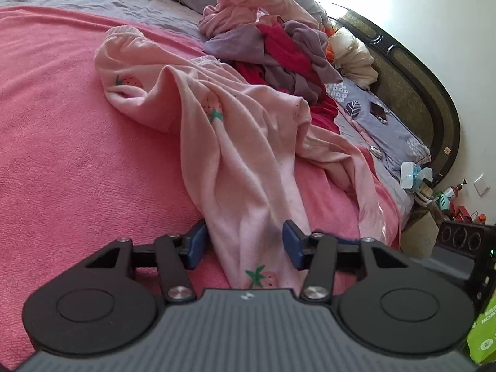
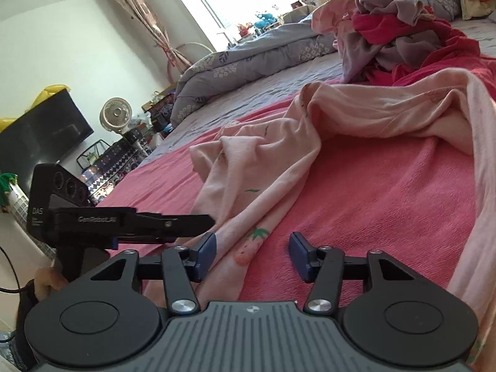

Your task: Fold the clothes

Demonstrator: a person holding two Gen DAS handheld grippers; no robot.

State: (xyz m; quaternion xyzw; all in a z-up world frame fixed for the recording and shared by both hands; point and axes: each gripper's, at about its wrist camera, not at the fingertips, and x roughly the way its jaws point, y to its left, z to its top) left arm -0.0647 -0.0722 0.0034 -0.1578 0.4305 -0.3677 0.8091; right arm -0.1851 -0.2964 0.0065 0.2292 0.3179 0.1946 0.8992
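The pale pink fleece garment with strawberry prints lies rumpled on the coral-pink terry blanket covering the bed, stretching from the heap of pink, mauve and red clothes down to both claws.

The left claw stands apart, the garment's narrow end running between its blue pads without being pressed. Closing here could bunch only a thick ridge of cloth, so the fold would come out skewed.

The right claw also stands apart, with the strawberry-printed edge just inside its left pad and bare blanket under the rest of the gap. It could pinch the blanket along with the garment, or miss the edge altogether. The left claw's body sits close beside it, so the two could knock together.
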